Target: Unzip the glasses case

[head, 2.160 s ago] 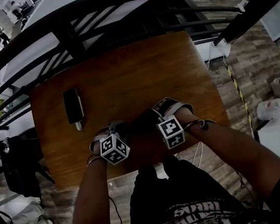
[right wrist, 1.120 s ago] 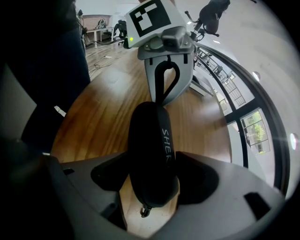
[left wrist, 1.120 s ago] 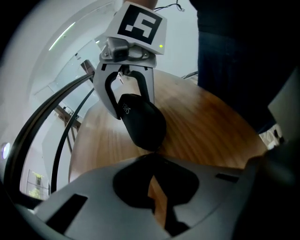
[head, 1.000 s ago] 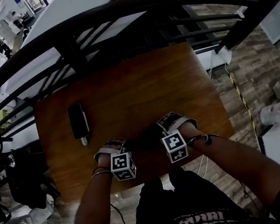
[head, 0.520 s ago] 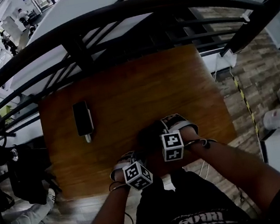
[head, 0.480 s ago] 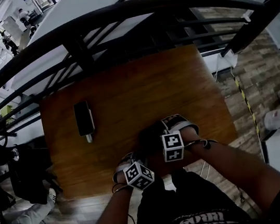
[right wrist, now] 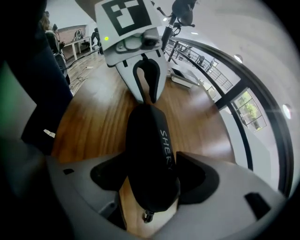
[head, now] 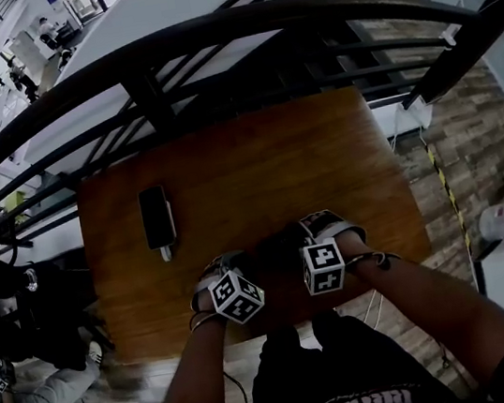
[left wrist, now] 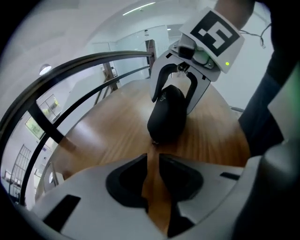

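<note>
Black glasses case (head: 275, 249), lower centre of the head view, lying on the wooden table (head: 255, 157); its contents cannot be seen. White lettering along its side reads "SHER", the rest hidden. The right gripper (right wrist: 151, 180) clamps one end. The left gripper (left wrist: 152, 176), jaws opening and empty, sits just short of the other end. A dark flat device (head: 157, 216) lies at centre left.

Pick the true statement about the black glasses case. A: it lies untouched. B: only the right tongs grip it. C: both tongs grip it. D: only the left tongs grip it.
B: the right tongs clamp the glasses case on both sides, while the left tongs are opening with only bare table between them.
</note>
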Motion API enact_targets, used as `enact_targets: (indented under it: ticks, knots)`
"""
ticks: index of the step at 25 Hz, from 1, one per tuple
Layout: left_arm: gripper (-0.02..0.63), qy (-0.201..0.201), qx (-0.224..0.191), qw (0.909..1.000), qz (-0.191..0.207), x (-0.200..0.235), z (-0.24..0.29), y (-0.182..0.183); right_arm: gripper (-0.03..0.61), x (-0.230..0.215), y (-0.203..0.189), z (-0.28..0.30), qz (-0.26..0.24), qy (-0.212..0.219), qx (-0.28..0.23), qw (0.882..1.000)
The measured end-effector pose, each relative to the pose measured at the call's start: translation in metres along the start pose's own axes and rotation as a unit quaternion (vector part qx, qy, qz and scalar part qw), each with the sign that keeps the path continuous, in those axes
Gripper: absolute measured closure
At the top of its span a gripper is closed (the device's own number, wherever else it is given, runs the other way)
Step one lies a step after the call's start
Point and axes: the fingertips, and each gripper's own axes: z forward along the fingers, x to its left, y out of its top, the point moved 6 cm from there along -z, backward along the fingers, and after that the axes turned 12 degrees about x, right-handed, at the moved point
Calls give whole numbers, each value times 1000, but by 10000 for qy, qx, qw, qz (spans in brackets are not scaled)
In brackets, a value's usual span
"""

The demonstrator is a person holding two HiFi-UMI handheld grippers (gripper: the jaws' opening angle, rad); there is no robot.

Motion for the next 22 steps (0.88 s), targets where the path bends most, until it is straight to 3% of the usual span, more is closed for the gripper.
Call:
enact_targets:
  ticks: [2,8,11,17,19,22]
  knots:
    - [526,-178,-35,9993,337,0,3,5,276,-1,2,-1,-33,34,-49,10000]
    - [505,-1074,-230,9914,718,0,6,4,276,-5,3,-3,-132,-3,-101,9999]
    - [466,-1157,-218,9901,769,4,8,6,276,-7,3,-3,-142,-49,-134,9998]
    - [474,-1249,-202,9854,1141,7,8,12,276,-7,5,-4,-98,49,-283,9995]
    - [531,-1215,-242,9854,1171,8,8,17,276,-6,4,-5,-92,49,-312,9995]
    - [534,-1299,-180,9838,1221,8,11,20,276,-7,4,-5,-84,58,-327,9994]
